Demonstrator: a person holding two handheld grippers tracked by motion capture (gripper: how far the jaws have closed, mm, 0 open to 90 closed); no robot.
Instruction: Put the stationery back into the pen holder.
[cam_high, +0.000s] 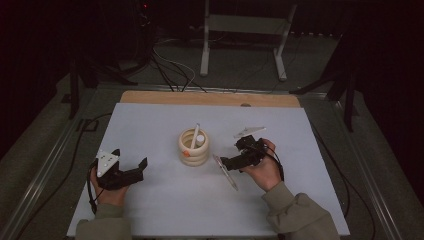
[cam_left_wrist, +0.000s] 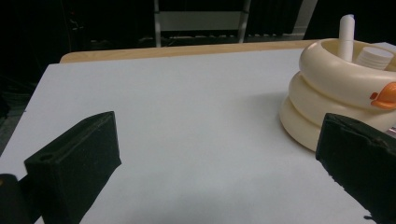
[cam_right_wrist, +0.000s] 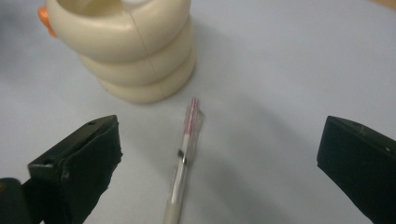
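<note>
On matte white table (cam_high: 150, 200), ribbed cream holder (cam_high: 194, 146), slim translucent pen (cam_right_wrist: 183, 161)

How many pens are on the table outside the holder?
1: a clear pen lies flat on the table beside the cream ringed holder, between the right gripper's open jaws.
</note>
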